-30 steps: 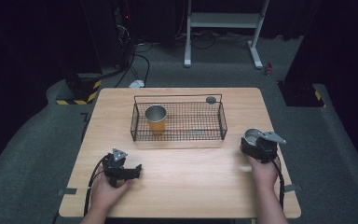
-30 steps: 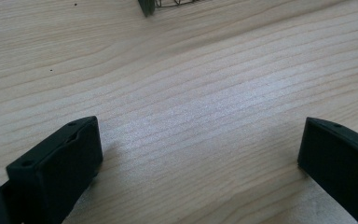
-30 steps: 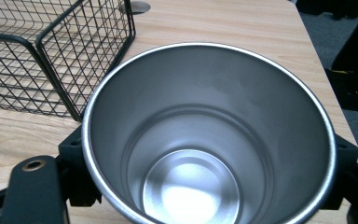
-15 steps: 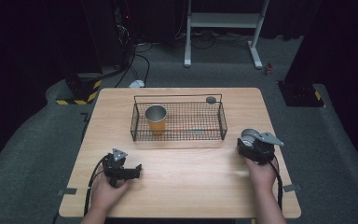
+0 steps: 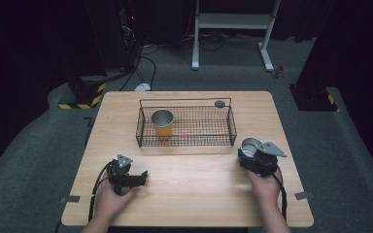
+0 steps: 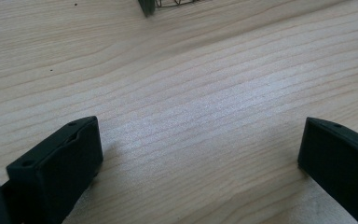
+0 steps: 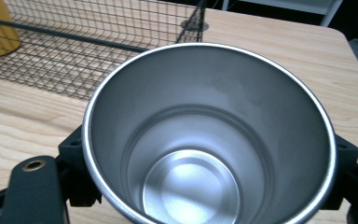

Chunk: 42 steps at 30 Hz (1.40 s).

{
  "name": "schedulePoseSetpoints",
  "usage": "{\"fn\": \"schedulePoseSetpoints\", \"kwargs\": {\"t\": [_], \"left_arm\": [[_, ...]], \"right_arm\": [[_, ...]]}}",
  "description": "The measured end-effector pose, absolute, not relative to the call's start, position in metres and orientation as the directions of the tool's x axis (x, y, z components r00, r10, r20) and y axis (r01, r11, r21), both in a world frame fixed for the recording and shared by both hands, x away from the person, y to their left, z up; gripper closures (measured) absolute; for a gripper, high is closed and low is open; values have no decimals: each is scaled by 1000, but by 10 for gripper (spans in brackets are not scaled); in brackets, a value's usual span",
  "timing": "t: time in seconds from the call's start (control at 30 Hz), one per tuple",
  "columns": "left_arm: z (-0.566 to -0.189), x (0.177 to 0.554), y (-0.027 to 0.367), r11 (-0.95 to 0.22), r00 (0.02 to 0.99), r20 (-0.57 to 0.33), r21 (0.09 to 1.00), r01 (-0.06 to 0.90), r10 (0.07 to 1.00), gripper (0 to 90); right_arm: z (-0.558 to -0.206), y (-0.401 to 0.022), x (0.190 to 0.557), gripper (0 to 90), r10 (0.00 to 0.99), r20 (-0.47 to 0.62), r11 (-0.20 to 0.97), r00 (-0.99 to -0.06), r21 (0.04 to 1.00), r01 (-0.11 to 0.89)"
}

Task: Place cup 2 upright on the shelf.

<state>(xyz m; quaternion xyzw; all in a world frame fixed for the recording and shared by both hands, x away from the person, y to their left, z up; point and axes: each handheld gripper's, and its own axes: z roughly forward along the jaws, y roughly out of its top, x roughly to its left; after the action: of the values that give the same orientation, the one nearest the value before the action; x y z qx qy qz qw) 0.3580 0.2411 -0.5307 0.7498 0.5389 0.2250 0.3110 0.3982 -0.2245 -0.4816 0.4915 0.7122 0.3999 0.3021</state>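
Note:
A bare steel cup (image 7: 205,140) stands upright between my right gripper's (image 7: 209,158) jaws, which press on its sides; I look straight down into it. In the high view that cup (image 5: 250,143) and the right gripper (image 5: 254,153) are just off the front right corner of a black wire basket (image 5: 184,141). A yellow cup (image 5: 162,124) with a steel inside stands upright at the basket's left end. My left gripper (image 5: 141,177) rests on the table at the front left. Its jaws (image 6: 200,154) are spread wide over bare wood.
The wooden table (image 5: 194,194) has free room across its front and middle. A small dark disc (image 5: 219,103) lies behind the basket's right end. Beyond the table are dark floor, cables and a white stand (image 5: 233,29).
My right gripper has shifted a little to the left with the steel cup, nearer the basket. The left gripper has not moved.

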Motion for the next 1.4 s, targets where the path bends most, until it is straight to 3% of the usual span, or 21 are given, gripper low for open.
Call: {"fn": "schedulePoseSetpoints", "kwargs": {"t": [0.23,0.67,1.4], "left_arm": [[-530,358,241,-230,321,4,706,670,947,0],[-530,358,241,-229,319,5,708,668,948,0],[-530,359,241,-227,313,8,708,669,950,1]], "right_arm": [[-479,-209,395,184,933,-72,238,-352,859,454],[-465,-178,395,184,938,-25,192,-346,867,459],[-450,-162,398,184,937,-7,180,-350,868,464]]}}
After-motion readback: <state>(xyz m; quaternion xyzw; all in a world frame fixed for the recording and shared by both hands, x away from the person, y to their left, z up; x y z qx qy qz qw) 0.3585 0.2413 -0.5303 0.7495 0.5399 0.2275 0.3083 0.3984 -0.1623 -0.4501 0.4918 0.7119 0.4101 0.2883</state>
